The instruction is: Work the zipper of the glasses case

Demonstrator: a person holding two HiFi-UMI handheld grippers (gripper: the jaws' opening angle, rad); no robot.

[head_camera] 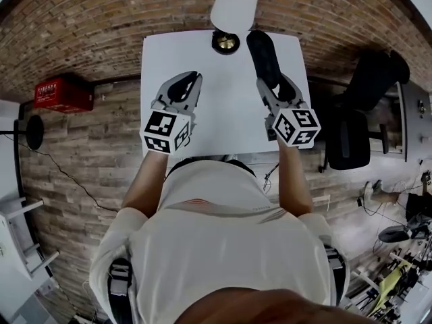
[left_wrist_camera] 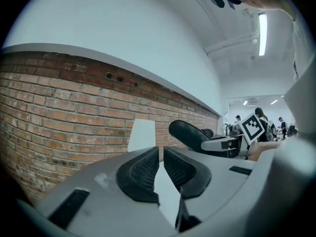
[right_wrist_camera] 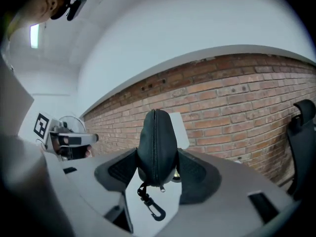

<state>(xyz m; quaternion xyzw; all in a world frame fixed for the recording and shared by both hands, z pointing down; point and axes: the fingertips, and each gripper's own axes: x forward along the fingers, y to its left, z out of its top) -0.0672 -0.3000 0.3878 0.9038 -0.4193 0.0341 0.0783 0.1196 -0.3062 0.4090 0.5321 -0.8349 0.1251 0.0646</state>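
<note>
Above the white table (head_camera: 223, 123), the right claw (head_camera: 277, 85) is clamping the black glasses case (head_camera: 262, 54) by one end. Its zipper (right_wrist_camera: 155, 147) is facing the claw's camera, with a little clip (right_wrist_camera: 153, 207) dangling underneath. The left claw (head_camera: 192, 81) is hanging well apart from it, pinched together on nothing.

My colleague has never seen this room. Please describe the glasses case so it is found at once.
Find the white table by the brick wall. Above it the right gripper holds the glasses case: a black oval pouch with a zipper and a small hanging clip, unlike the white lamp behind.
</note>
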